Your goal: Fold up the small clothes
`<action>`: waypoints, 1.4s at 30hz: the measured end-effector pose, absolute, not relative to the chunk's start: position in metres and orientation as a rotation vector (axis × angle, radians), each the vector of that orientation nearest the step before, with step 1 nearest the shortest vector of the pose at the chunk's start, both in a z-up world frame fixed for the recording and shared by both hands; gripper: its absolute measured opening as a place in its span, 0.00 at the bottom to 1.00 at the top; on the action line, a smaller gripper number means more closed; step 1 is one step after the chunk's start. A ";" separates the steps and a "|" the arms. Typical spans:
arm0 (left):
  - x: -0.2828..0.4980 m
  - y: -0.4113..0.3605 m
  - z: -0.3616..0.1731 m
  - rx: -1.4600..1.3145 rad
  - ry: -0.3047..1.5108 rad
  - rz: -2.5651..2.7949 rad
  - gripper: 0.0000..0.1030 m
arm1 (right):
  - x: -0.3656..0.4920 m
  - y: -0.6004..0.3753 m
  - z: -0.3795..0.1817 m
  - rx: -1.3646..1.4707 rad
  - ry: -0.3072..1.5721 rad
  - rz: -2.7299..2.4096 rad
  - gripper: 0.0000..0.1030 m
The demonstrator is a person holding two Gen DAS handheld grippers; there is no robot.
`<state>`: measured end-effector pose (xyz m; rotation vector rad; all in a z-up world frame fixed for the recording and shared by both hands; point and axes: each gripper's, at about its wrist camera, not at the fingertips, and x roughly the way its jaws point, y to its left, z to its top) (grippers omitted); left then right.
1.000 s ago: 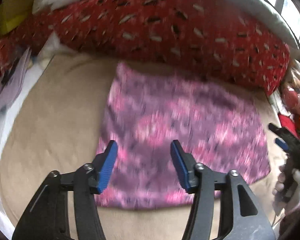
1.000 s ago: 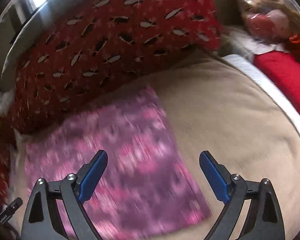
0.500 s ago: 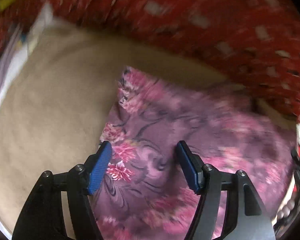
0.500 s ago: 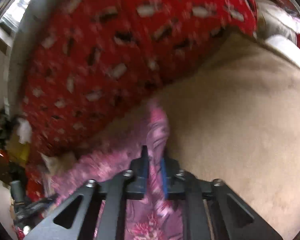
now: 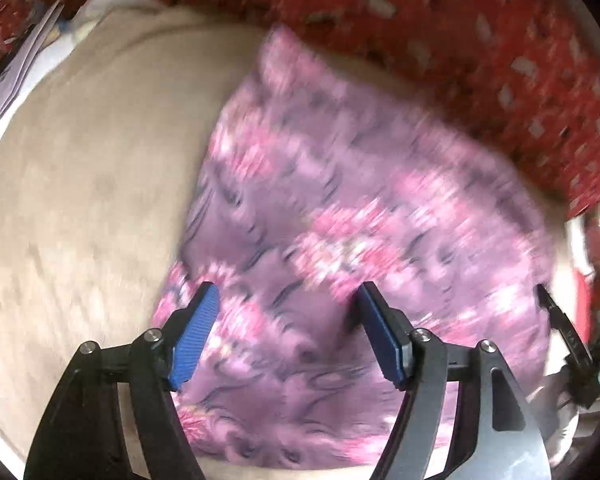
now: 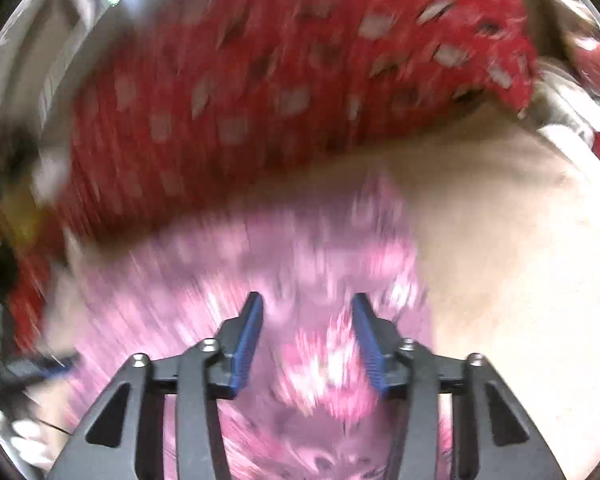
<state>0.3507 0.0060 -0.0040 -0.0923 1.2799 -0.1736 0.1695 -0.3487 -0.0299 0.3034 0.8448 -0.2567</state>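
Both grippers over the cloth, neither gripping it

The pink-purple floral cloth (image 5: 340, 240) lies on the beige bed cover (image 5: 80, 200), far edge against the red patterned blanket (image 5: 460, 40). Left gripper (image 5: 284, 332) wide open; right gripper (image 6: 306, 340) opening, apparently holding nothing through the blur. Closing too shallowly could bunch the fold.

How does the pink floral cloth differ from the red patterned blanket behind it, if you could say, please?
The pink floral cloth is purple-pink with a flower print; the red patterned blanket is red with pale flecks. The cloth lies flat on the beige cover; the blanket is heaped up along the cover's far edge. The cloth is the smaller piece, while the blanket runs past both sides of it. Both are soft textiles, blurred in both views.
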 end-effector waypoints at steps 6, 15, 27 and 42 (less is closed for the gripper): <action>0.330 0.033 0.028 -0.328 1.288 -0.242 0.69 | 0.143 -0.300 0.001 0.203 0.809 -0.152 0.48; 0.265 0.088 0.017 -0.626 1.342 -0.221 0.69 | 0.134 -0.273 -0.017 0.136 0.886 -0.189 0.54; 0.236 0.058 -0.017 -0.813 1.375 -0.261 0.69 | 0.170 -0.252 -0.012 0.222 0.849 -0.128 0.55; 0.266 0.089 -0.004 -0.905 1.272 -0.267 0.69 | 0.178 -0.258 -0.018 0.196 0.828 -0.132 0.55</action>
